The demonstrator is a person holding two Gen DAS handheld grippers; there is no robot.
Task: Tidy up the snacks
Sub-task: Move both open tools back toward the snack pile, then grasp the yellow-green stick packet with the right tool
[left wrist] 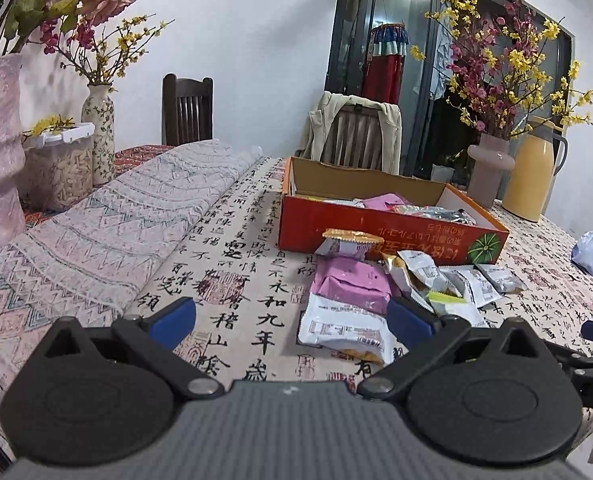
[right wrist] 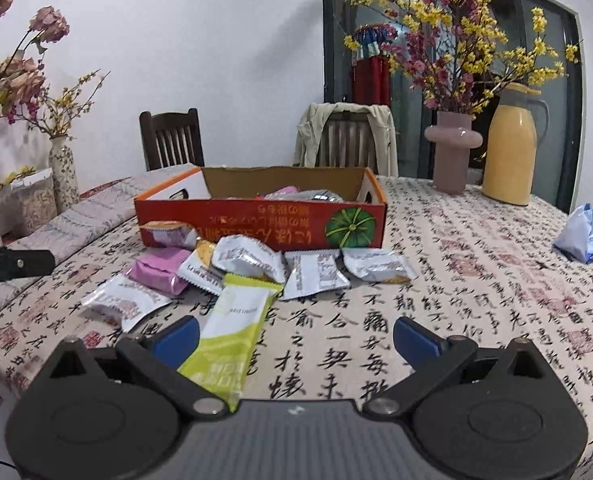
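An open orange cardboard box (left wrist: 376, 236) (right wrist: 256, 226) with several snack packets inside stands on the table. In front of it lies a loose pile: a pink packet (left wrist: 348, 284) (right wrist: 160, 270), white packets (left wrist: 344, 328) (right wrist: 314, 274), a small cup snack (left wrist: 346, 242) (right wrist: 168, 234) and a yellow-green bar (right wrist: 232, 324). My left gripper (left wrist: 292, 320) is open and empty, low over the cloth, left of the pile. My right gripper (right wrist: 296, 340) is open and empty, with the yellow-green bar next to its left finger.
A folded patterned cloth (left wrist: 108, 232) lies at the left. Flower vases (left wrist: 100, 136) (right wrist: 452, 152), a yellow thermos (right wrist: 512, 148) and a jar (left wrist: 60, 164) stand at the table's edges. A blue-white wrapper (right wrist: 580, 236) lies at the right. Two chairs stand behind.
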